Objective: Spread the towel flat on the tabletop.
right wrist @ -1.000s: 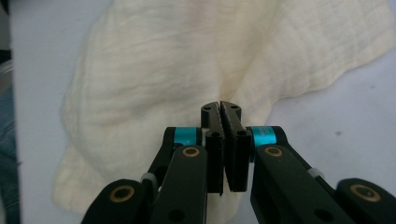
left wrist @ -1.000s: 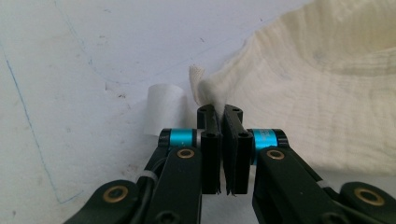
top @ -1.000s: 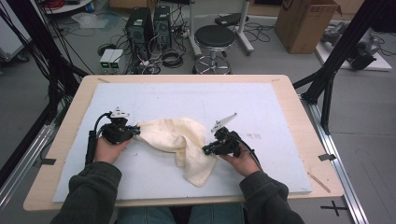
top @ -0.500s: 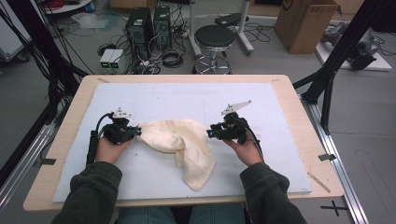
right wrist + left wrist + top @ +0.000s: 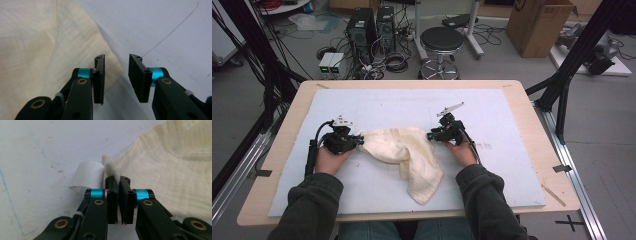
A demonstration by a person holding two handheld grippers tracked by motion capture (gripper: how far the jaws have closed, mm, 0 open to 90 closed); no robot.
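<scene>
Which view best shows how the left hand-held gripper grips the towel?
The left gripper view: the left hand-held gripper is clamped on a towel corner. The high view shows the whole towel; the right gripper view shows its opposite edge.

in the high view the jaw tips of the left gripper (image 5: 343, 141) are too small to make out against the cream towel (image 5: 404, 155), and the person's hand covers the gripper's rear. the right gripper (image 5: 443, 133) is likewise too small there to judge its jaw gap. the person's forearms are cut off by the bottom edge. in the left gripper view the towel (image 5: 175, 170) runs off the top and right edges, and the pinched corner is hidden between the jaws. in the right gripper view the towel (image 5: 42, 45) is cut by the left and top edges, soft in focus.
</scene>
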